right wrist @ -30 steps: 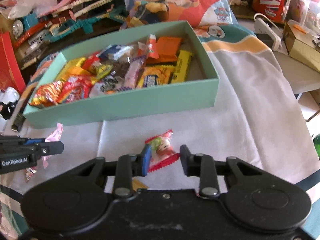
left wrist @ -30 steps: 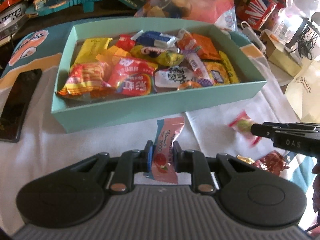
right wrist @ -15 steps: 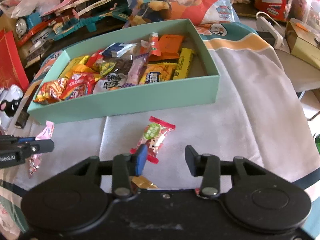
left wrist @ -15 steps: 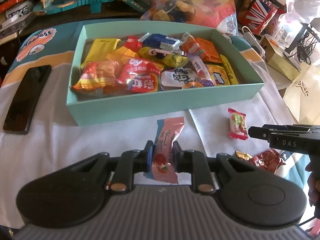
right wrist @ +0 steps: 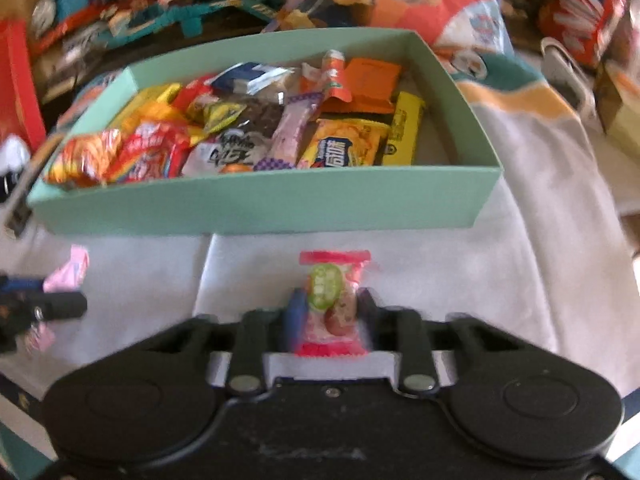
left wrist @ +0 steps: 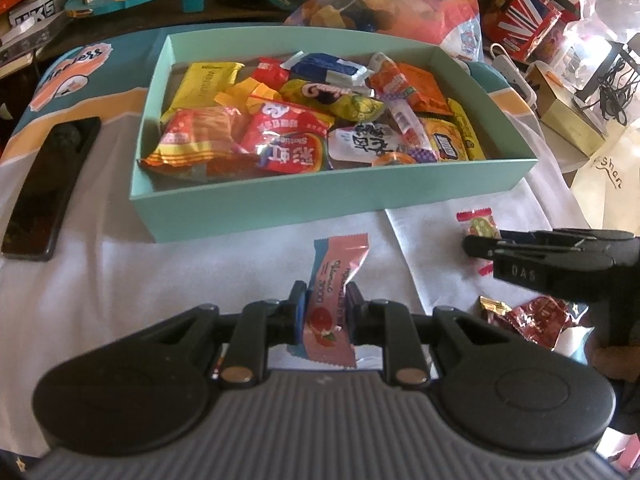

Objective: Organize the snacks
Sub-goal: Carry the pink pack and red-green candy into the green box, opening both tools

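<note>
right gripper (right wrist: pixel 329 314) | jaws clamped on red-green candy (right wrist: pixel 331 300) | teal box (right wrist: pixel 256 200) just ahead

Both my wrist cameras sit low over the tabletop (left wrist: pixel 120 280), close in, looking forward past my jaws; both views share the snack box (left wrist: pixel 332 200) (right wrist: pixel 260 204) ahead.

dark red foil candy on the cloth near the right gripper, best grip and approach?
Take the dark red foil candy across its bulging middle, coming from above with jaws spanning its short width. It lies flat and crumpled on the white cloth, so the twisted gold end would likely slip. Both grippers already hold candies, so one must unload first.
</note>
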{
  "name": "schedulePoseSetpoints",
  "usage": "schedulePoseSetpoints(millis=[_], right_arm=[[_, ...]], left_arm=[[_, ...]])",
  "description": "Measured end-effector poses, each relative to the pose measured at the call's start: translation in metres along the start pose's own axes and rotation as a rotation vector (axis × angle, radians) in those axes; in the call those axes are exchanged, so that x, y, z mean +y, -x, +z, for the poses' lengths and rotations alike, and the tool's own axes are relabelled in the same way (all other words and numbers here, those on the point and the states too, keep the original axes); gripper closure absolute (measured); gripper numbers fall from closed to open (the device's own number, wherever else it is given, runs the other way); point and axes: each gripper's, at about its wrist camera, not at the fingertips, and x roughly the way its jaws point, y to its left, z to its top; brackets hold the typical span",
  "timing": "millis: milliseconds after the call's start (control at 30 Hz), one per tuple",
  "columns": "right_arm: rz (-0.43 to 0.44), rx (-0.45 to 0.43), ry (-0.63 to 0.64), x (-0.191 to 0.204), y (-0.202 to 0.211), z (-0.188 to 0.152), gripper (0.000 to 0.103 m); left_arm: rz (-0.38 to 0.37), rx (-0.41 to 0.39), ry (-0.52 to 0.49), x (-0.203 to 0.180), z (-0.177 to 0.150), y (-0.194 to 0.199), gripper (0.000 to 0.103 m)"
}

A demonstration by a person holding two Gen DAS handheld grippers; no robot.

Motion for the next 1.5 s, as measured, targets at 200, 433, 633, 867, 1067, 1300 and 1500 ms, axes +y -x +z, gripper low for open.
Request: schedulePoseSetpoints(millis=[200, 433, 633, 867, 1067, 1300, 1500], right_arm=[[0.059, -0.025, -0.081, -0.019, 0.025, -0.005, 0.08], [0.108, -0.13, -0.148, -0.042, 0.062, 0.022, 0.08], [0.1, -0.206, -0.184, -0.068, 0.071, 0.064, 0.08], [0.079, -0.197, -0.18, -0.085, 0.05, 0.1, 0.08], [0.063, -0.177, -0.18, -0.088, 0.026, 0.101, 0.066], [0.054, -0.221, -0.22, -0.092, 0.027, 0.095, 0.0], [0.061, -0.202, -0.241, -0.088, 0.032, 0.085, 0.0]], left_arm=[[-0.021, -0.018, 0.005, -0.004, 0.006, 0.009, 0.084], [-0.03, -0.104, -0.024, -0.01, 0.041, 0.032, 0.084], [-0.029, -0.164, -0.033, -0.018, 0.09, 0.033, 0.084], [-0.034, -0.155, -0.023, -0.026, 0.118, 0.008, 0.084], [-0.004, -0.109, -0.024, -0.027, 0.119, -0.019, 0.077], [0.095, -0.108, 0.003, -0.022, 0.111, -0.03, 0.0], [0.092, -0.096, 0.011, -0.021, 0.101, -0.024, 0.0]])
